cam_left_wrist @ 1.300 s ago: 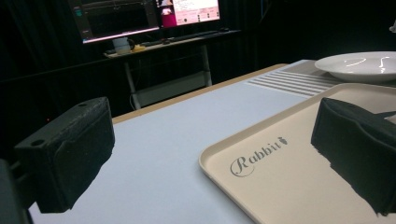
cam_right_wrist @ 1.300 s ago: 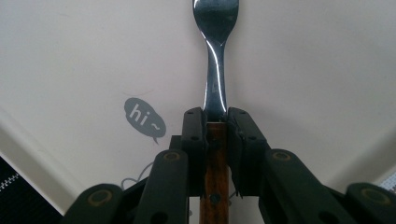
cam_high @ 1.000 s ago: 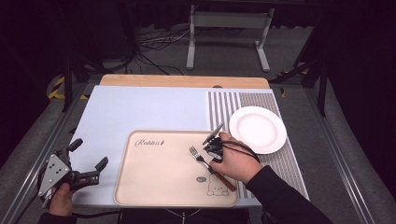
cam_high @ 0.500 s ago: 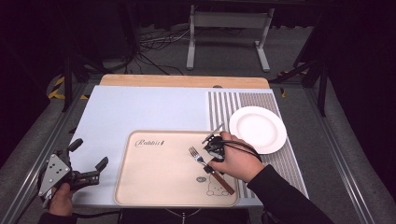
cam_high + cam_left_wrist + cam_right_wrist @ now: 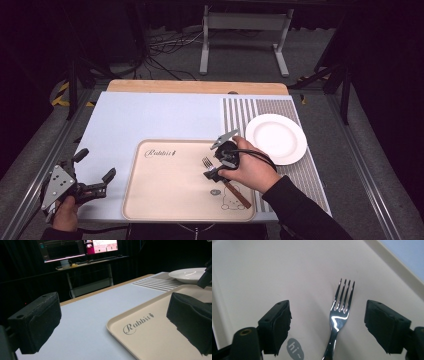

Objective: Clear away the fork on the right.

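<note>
Below, the right tool (image 5: pixel 327 327) has just been opening; the shiny steel fork (image 5: pixel 340 307) with brown wooden handle lies free between its jaws on the beige plastic tray (image 5: pixel 165 200), handle partly hidden. The left tool (image 5: pixel 92 182) is open, empty.

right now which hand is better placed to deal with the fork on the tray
Right. The right hand-held gripper sits over the fork on the tray, its jaws having just been opening, apart on either side of it. The left hand-held gripper waits off the tray's left edge, open.

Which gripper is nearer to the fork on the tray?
The right gripper: its open jaws, which have just been opening, stand either side of the fork on the tray, pads clear of it. The left gripper is open, off the tray's left edge.
</note>
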The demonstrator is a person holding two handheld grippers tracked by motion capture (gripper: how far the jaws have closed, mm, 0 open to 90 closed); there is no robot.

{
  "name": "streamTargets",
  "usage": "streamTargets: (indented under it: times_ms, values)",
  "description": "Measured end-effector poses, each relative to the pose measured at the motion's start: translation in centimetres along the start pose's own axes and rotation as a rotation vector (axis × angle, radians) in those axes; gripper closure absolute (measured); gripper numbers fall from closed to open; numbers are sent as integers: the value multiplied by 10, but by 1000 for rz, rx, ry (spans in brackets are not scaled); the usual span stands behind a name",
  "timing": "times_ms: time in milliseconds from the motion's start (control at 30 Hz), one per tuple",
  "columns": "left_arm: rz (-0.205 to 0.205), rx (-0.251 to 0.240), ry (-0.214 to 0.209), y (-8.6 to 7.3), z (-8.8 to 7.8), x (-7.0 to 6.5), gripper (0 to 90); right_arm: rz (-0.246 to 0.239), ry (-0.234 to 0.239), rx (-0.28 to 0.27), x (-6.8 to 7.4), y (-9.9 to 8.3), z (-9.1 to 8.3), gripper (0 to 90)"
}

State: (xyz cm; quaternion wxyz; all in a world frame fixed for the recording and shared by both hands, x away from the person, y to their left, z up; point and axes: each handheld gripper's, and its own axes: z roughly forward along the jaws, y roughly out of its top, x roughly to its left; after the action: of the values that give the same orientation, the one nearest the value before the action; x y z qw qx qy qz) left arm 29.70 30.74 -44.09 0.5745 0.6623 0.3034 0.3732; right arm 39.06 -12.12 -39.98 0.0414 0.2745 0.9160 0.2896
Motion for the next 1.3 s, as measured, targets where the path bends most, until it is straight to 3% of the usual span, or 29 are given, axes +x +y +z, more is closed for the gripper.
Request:
streamTargets:
  times_ms: [100,133,167,200,300,400,800,1300]
  values:
    - [-1,-2,2,0,0,0,3,-36,15,9,1,3,4,369]
    - [-1,0,1,0,0,0,3,-53,32,16,2,5,6,513]
    - [-2,0,1,0,0,0,2,-53,36,22,3,5,7,586]
    - [-2,0,1,0,0,0,3,-53,36,22,3,5,7,586]
    - [-3,-1,1,0,0,0,3,-61,42,45,6,7,9,790]
    - [-3,-1,1,0,0,0,3,-72,42,56,9,8,14,880]
    - [-2,2,-1,0,0,0,3,-81,-15,91,4,2,33,900]
    - [-1,2,-2,0,0,0,3,-80,-28,96,2,-2,36,900]
